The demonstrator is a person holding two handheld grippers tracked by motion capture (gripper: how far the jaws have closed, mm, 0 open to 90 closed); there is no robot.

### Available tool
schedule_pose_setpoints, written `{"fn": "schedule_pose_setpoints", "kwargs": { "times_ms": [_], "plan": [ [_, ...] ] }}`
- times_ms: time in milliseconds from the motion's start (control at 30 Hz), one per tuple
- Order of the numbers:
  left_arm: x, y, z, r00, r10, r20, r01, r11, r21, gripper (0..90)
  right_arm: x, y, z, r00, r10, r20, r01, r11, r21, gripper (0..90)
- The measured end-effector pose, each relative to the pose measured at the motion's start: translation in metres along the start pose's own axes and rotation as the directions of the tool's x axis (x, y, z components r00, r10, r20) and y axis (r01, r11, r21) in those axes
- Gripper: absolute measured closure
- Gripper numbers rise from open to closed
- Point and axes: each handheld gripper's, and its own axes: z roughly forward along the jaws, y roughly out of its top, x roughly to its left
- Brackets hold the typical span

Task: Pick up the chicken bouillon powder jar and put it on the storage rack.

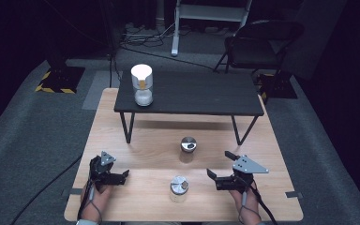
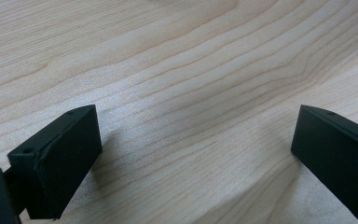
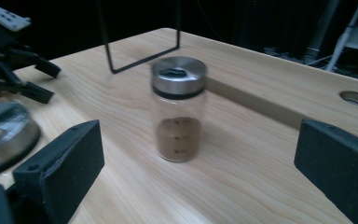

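Dark carpet and black backdrop ring your pale wooden bench (image 1: 136, 117), whose grain runs in long wavy lines. Your left gripper (image 1: 122, 176) sits near the bench's near-left corner with its jaws released and parted over bare wood — in the left gripper view nothing lies between them. Your right gripper (image 1: 218, 168) rests near the near-right corner, jaws likewise spread wide and holding nothing.

Between your two grippers, close to the near edge, stands the nearer jar (image 1: 179, 188) — clear glass with a brushed metal lid. The farther jar (image 1: 188, 149) stands upright toward the middle of the bench, well apart from both grippers; in the right gripper view it is a round glass cylinder with a steel cap and a brown filling in its lower part, and it lines up between your right jaws though well ahead of them. The nearer jar's lid shows at that view's left edge, just beside your left-hand jaw.

Across the far half stands a small black table (image 1: 192, 93) on thin wire legs, with open wood beneath it. On its left end sits a white lamp (image 1: 142, 84), glowing. Beyond the bench, a folding chair (image 1: 258, 44) stands on the carpet.
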Motion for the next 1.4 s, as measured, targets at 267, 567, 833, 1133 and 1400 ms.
{"fn": "schedule_pose_setpoints", "kwargs": {
  "times_ms": [267, 567, 833, 1133, 1400],
  "plan": [
    [0.0, 0.0, 0.0, 1.0, -0.001, 0.0, 0.001, 1.0, 0.001, 1.5, 0.016, 0.007, 0.009, 0.9975, 0.002, -0.07, -0.002, 1.0, -0.002, 1.3],
    [0.0, 0.0, 0.0, 1.0, -0.001, 0.001, 0.001, 1.0, 0.001, 1.6, 0.031, 0.011, 0.016, 0.9928, -0.015, -0.119, 0.015, 1.0, -0.005, 1.3],
    [0.0, 0.0, 0.0, 1.0, -0.002, 0.001, 0.002, 1.0, 0.001, 1.5, 0.046, 0.013, 0.024, 0.9888, -0.008, -0.149, 0.007, 1.0, -0.006, 1.6],
    [0.0, 0.0, 0.0, 1.0, -0.001, 0.001, 0.001, 1.0, 0.002, 1.5, 0.069, 0.01, 0.032, 0.9876, -0.019, -0.156, 0.018, 1.0, -0.009, 2.5],
    [0.0, 0.0, 0.0, 1.0, -0.002, 0.001, 0.002, 1.0, 0.002, 1.5, 0.084, 0.0, 0.036, 0.9902, -0.009, -0.139, 0.01, 1.0, 0.003, 8.9]
  ]
}}
